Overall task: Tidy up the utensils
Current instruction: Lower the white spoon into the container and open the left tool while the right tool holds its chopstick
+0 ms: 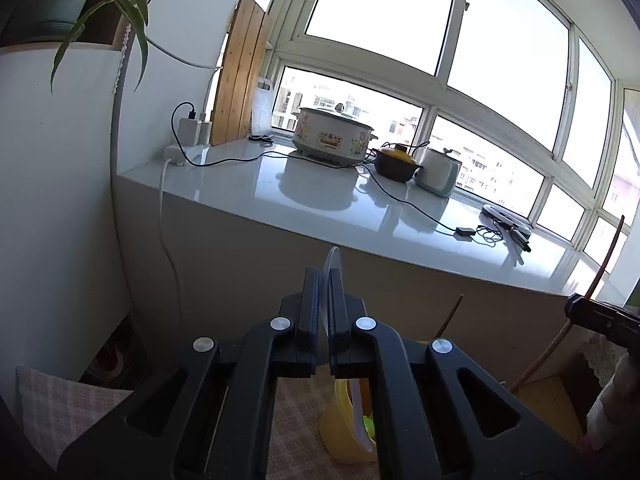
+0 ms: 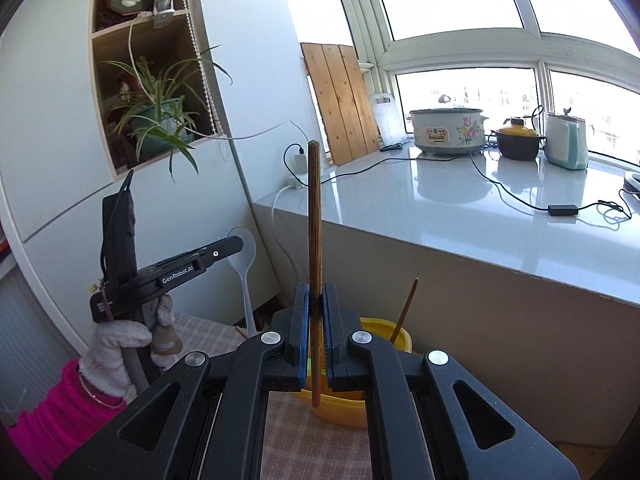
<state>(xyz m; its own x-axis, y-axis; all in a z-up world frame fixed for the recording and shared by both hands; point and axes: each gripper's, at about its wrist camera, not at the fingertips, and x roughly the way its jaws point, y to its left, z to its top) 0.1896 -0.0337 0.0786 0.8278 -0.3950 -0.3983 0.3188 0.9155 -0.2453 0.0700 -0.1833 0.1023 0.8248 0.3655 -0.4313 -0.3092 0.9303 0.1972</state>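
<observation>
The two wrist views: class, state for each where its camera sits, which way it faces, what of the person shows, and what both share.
Left wrist view: sits on the left gripper, shut on a translucent plastic spoon, facing the white counter; no hand shows.
Right wrist view: sits on the right gripper, shut on a brown wooden chopstick, facing the same way; a gloved left hand shows.
Shared: yellow plastic container, flowered cooker.
</observation>
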